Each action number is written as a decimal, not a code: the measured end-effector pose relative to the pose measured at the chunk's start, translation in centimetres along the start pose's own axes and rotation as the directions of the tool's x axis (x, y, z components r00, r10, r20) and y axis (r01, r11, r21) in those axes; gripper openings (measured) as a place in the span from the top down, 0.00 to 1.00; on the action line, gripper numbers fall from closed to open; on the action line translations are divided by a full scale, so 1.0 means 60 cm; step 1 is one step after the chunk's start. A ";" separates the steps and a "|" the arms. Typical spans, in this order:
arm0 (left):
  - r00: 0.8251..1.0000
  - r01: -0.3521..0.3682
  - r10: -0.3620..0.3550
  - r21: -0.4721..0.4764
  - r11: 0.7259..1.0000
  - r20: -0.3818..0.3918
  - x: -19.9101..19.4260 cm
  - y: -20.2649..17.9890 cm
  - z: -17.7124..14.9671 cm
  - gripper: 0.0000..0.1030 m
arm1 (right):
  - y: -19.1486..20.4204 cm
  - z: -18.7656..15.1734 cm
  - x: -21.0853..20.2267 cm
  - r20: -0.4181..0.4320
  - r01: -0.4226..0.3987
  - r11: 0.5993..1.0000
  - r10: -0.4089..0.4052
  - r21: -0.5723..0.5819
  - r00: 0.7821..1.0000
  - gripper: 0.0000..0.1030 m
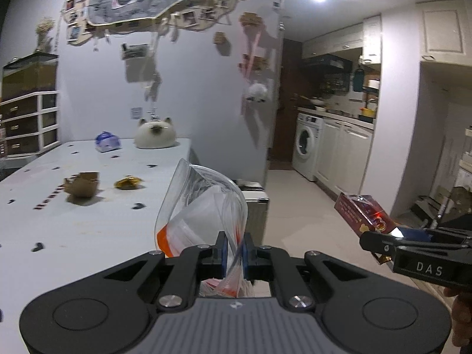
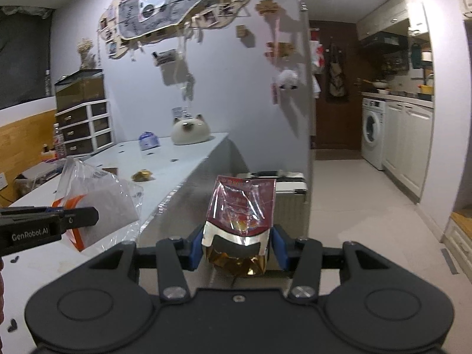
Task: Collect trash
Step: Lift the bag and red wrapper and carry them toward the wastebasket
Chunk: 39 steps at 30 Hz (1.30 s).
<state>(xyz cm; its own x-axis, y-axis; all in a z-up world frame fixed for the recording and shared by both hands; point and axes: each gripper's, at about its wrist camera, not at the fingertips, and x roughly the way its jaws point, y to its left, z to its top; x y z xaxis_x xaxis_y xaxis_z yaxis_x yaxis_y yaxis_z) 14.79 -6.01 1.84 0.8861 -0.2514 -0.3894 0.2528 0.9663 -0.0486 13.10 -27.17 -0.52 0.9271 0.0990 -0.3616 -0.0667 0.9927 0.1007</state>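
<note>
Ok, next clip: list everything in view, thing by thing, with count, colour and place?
Zip bag: 1, clear with orange strip, in left gripper.
Pack: 1, dark red and gold, in right gripper.
Wrapper: 1, gold, on table.
Cardboard scrap: 1, brown, on table.
Cat figure: 1, cream, table's far end.
Pouch: 1, blue-white, beside cat.
Table: 1, white.
Washing machine: 1, white, kitchen.
Drawer unit: 1, white, by wall.
Left gripper: shut on bag.
Right gripper: shut on pack.
</note>
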 end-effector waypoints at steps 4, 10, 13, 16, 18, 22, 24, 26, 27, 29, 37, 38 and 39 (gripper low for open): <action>0.999 0.042 -0.041 0.016 0.999 -0.017 0.016 -0.045 -0.007 0.91 | -0.037 -0.012 -0.017 -0.002 0.033 0.999 -0.033 0.017 0.999 0.53; 0.993 0.107 -0.104 0.057 0.993 -0.050 0.054 -0.123 -0.020 0.91 | -0.103 -0.035 -0.030 -0.012 0.094 0.995 -0.093 0.046 0.996 0.53; 0.988 0.139 -0.135 0.064 0.988 -0.069 0.077 -0.156 -0.028 0.91 | -0.135 -0.051 -0.030 -0.028 0.131 0.990 -0.129 0.051 0.991 0.53; 0.983 0.163 -0.155 0.072 0.984 -0.099 0.105 -0.185 -0.043 0.91 | -0.173 -0.072 -0.022 -0.057 0.159 0.985 -0.156 0.071 0.986 0.53; 0.978 0.175 -0.165 0.073 0.982 -0.124 0.129 -0.199 -0.054 0.91 | -0.192 -0.087 -0.014 -0.076 0.176 0.981 -0.170 0.084 0.982 0.53; 0.967 0.189 -0.174 0.067 0.980 -0.185 0.180 -0.217 -0.083 0.91 | -0.234 -0.124 0.019 -0.135 0.201 0.972 -0.185 0.118 0.973 0.53; 0.959 0.192 -0.174 0.063 0.979 -0.223 0.213 -0.222 -0.100 0.91 | -0.247 -0.141 0.040 -0.167 0.210 0.969 -0.188 0.129 0.968 0.53; 0.950 0.194 -0.174 0.056 0.979 -0.258 0.246 -0.223 -0.114 0.91 | -0.260 -0.159 0.064 -0.200 0.217 0.966 -0.187 0.142 0.962 0.53; 0.946 0.195 -0.173 0.054 0.979 -0.274 0.262 -0.223 -0.121 0.91 | -0.266 -0.169 0.078 -0.218 0.219 0.964 -0.184 0.149 0.958 0.53; 0.936 0.195 -0.171 0.048 0.980 -0.306 0.296 -0.222 -0.136 0.91 | -0.275 -0.186 0.106 -0.251 0.224 0.961 -0.180 0.160 0.951 0.53; 0.898 0.175 -0.139 0.049 0.983 -0.418 0.445 -0.194 -0.192 0.91 | -0.307 -0.254 0.230 -0.361 0.240 0.934 -0.134 0.266 0.923 0.53; 0.893 0.167 -0.130 0.049 0.985 -0.431 0.462 -0.187 -0.201 0.91 | -0.308 -0.261 0.249 -0.375 0.243 0.928 -0.126 0.281 0.918 0.53; 0.887 0.159 -0.121 0.049 0.986 -0.445 0.481 -0.179 -0.211 0.91 | -0.309 -0.269 0.267 -0.387 0.244 0.924 -0.119 0.294 0.914 0.53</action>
<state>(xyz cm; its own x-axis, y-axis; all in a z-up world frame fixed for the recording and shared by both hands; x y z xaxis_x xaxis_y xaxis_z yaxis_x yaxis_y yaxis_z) 32.75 -22.97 -20.50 0.5826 -0.3151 -0.7492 0.4091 0.9102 -0.0648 23.24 -42.86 -23.12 0.7129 -0.0006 -0.7012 0.2731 0.9213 0.2769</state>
